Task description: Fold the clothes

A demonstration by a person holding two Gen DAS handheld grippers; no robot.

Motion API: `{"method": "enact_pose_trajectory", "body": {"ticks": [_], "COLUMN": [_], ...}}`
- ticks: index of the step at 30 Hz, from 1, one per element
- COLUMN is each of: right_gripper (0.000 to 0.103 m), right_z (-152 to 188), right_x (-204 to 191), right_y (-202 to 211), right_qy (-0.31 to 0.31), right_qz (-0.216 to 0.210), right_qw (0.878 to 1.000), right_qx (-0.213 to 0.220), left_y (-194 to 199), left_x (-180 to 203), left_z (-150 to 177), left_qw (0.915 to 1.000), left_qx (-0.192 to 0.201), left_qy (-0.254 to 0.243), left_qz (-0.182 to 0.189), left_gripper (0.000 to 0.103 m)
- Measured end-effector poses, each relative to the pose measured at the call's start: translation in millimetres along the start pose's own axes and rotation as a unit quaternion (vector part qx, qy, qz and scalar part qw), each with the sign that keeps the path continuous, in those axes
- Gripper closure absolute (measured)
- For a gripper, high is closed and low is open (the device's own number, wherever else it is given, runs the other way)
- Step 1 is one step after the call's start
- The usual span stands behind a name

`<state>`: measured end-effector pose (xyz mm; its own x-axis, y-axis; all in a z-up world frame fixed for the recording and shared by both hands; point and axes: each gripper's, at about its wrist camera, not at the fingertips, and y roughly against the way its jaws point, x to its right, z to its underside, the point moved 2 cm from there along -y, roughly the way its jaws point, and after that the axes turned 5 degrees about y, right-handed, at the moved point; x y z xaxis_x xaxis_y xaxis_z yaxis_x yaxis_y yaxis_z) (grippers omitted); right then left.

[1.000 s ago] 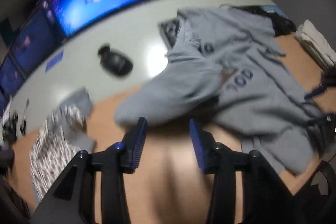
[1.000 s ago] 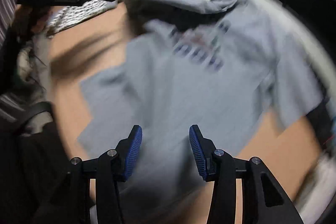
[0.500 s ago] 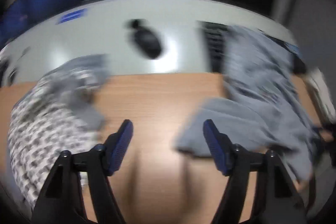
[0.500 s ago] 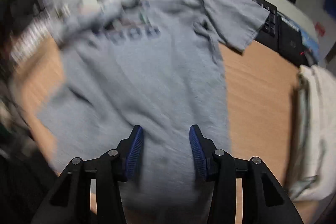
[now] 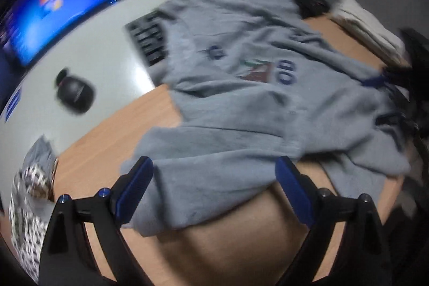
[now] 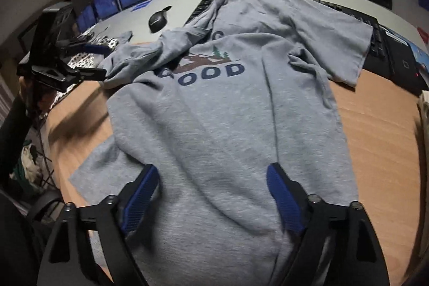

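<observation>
On the wooden table [image 6: 375,125] before me, a grey T-shirt [image 6: 214,125] lies face up, collar at the far side over a black keyboard [image 5: 147,39], its left sleeve flopped across the chest print. My right hand-held gripper [image 6: 211,195] hangs spread wide above the near hem; my left hand-held gripper [image 5: 214,189], jaws equally apart, seems to hover over that folded sleeve, holding nothing.

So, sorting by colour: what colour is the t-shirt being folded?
Grey t-shirt, with dark blue lettering; right wrist view shows it best.
</observation>
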<state>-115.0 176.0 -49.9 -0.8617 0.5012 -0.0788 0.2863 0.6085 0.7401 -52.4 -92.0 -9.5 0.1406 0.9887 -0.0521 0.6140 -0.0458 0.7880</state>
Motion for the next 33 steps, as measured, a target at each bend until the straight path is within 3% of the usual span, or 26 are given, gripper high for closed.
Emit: {"method": "enact_pose_trajectory", "body": {"ticks": [2, 5, 6, 7, 9, 12, 15, 16, 17, 18, 19, 20, 22, 23, 24, 26, 27, 29, 30, 31, 33], "right_gripper": [0.010, 0.006, 0.006, 0.006, 0.006, 0.006, 0.005, 0.005, 0.005, 0.005, 0.005, 0.005, 0.005, 0.005, 0.005, 0.005, 0.005, 0.005, 0.004, 0.004, 0.003], "right_z": [1, 2, 2, 2, 2, 3, 3, 2, 2, 1, 0, 0, -2, -2, -2, -2, -2, -2, -2, -3, -3], "right_x": [-6, -15, -16, -17, -15, -9, -7, -7, -7, -8, -8, -8, -8, -9, -9, -10, -10, -8, -8, -9, -10], "right_y": [-4, -9, -10, -10, -8, -5, -4, -4, -4, -5, -6, -7, -8, -9, -9, -9, -9, -8, -8, -9, -10], "right_qy": [0.019, 0.042, 0.042, 0.042, 0.032, 0.012, 0.006, 0.006, 0.006, 0.006, 0.005, 0.002, -0.006, -0.007, -0.006, -0.005, -0.007, -0.012, -0.013, -0.010, -0.009], "right_qz": [0.011, 0.029, 0.034, 0.038, 0.032, 0.019, 0.015, 0.015, 0.018, 0.021, 0.024, 0.027, 0.032, 0.036, 0.039, 0.043, 0.042, 0.038, 0.037, 0.040, 0.045], "right_qw": [1.000, 0.999, 0.999, 0.998, 0.999, 1.000, 1.000, 1.000, 1.000, 1.000, 1.000, 1.000, 0.999, 0.999, 0.999, 0.999, 0.999, 0.999, 0.999, 0.999, 0.999], "right_qx": [0.000, -0.004, -0.006, -0.007, -0.001, 0.009, 0.014, 0.013, 0.012, 0.012, 0.011, 0.011, 0.012, 0.011, 0.010, 0.009, 0.010, 0.013, 0.014, 0.011, 0.010], "left_y": [1, -14, -22, -29, -38, -29, -1, 9, 17, 22, 23, 22, 14, 10, 12, 15, 18, 27, 30, 30, 24], "left_x": [10, 16, 16, 15, 6, -21, -62, -84, -116, -143, -164, -189, -246, -256, -250, -238, -227, -192, -170, -143, -81], "left_z": [3, 3, 4, 6, 8, -1, -25, -34, -47, -57, -65, -71, -73, -70, -68, -65, -60, -41, -28, -16, 9], "left_qw": [0.9993, 0.9988, 0.9983, 0.9978, 0.9977, 0.9973, 0.9941, 0.9894, 0.9797, 0.9706, 0.9643, 0.9530, 0.9184, 0.9114, 0.9131, 0.9143, 0.9174, 0.9350, 0.9464, 0.9542, 0.9648], "left_qx": [0.000, -0.017, -0.027, -0.039, -0.063, -0.051, 0.003, 0.019, 0.032, 0.042, 0.046, 0.046, 0.032, 0.022, 0.020, 0.015, 0.014, 0.015, 0.014, 0.007, -0.024], "left_qy": [-0.022, -0.045, -0.051, -0.051, -0.026, 0.048, 0.108, 0.144, 0.198, 0.235, 0.249, 0.275, 0.358, 0.373, 0.357, 0.324, 0.312, 0.301, 0.300, 0.292, 0.262], "left_qz": [0.030, 0.008, -0.002, -0.012, -0.006, 0.022, -0.003, -0.009, -0.011, -0.032, -0.078, -0.118, -0.166, -0.172, -0.196, -0.243, -0.247, -0.186, -0.118, -0.063, 0.012], "left_gripper": [0.007, 0.008, 0.020, 0.049, 0.085, 0.093, 0.094, 0.094, 0.095, 0.095, 0.095, 0.095, 0.089, 0.090, 0.097, 0.093, 0.090, 0.064, 0.041, 0.034, 0.033]}}
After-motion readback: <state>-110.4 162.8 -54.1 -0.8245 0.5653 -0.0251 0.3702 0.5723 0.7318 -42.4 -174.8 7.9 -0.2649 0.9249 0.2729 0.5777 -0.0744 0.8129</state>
